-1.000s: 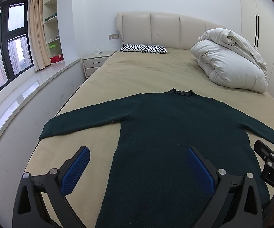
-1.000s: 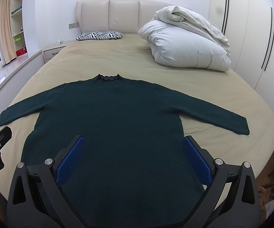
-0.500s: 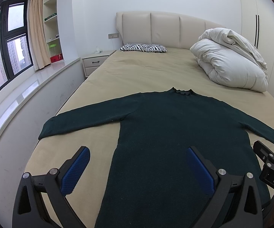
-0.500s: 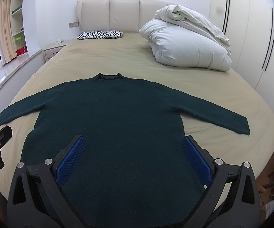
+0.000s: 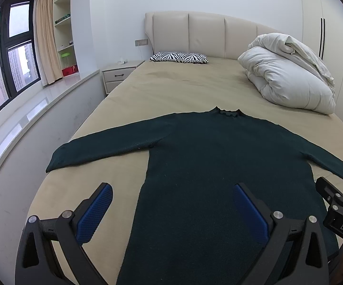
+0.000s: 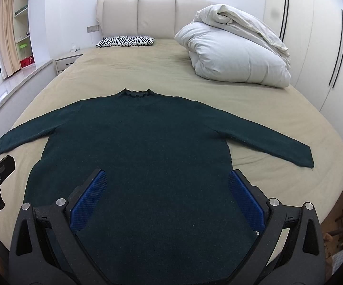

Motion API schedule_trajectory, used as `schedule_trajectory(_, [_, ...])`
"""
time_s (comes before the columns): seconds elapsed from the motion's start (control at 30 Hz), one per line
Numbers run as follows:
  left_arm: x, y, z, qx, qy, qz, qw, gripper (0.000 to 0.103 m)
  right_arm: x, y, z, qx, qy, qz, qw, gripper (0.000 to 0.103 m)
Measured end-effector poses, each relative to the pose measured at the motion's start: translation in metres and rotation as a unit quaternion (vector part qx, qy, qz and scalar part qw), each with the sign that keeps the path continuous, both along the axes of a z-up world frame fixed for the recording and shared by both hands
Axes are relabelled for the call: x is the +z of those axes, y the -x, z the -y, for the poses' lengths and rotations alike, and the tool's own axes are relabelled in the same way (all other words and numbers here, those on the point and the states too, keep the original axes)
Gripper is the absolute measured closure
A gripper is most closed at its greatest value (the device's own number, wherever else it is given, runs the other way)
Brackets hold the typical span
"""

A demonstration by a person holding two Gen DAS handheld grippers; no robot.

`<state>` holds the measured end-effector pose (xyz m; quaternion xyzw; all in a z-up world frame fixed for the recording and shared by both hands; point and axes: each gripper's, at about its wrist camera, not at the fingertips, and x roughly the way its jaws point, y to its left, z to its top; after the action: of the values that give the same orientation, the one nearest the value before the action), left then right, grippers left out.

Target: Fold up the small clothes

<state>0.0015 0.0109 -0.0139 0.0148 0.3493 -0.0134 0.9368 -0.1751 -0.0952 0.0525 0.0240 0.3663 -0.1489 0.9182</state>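
Observation:
A dark green long-sleeved sweater [image 5: 219, 166] [image 6: 143, 147] lies flat on the beige bed [image 5: 185, 90], collar toward the headboard and both sleeves spread out. My left gripper [image 5: 171, 190] hovers open above the sweater's lower left side, blue pads wide apart, holding nothing. My right gripper [image 6: 166, 178] hovers open over the lower body of the sweater, also empty. The right gripper's edge shows at the right of the left wrist view, and the left gripper's edge shows at the left of the right wrist view.
A folded white duvet [image 5: 288, 76] [image 6: 235, 49] lies on the bed's right side. A zebra pillow [image 5: 178, 57] lies by the headboard. A nightstand [image 5: 119, 76], window ledge [image 5: 29, 118] and shelves stand left; wardrobes [image 6: 326, 47] stand right.

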Motion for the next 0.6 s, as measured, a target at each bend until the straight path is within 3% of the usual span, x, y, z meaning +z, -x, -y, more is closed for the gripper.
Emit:
schedule_trajectory(0.3, [-0.007,-0.010,0.004,-0.009,0.017,-0.022,0.9996,0.000,-0.005,-0.007,0.005,0.001,-0.004,-0.009,1.000,0.000])
schedule_trajectory(0.6, [-0.033,-0.029,0.012,-0.050,0.075,-0.081,0.9926,0.000,-0.024,-0.019,0.047,-0.017,-0.036,-0.019,0.999,0.000])
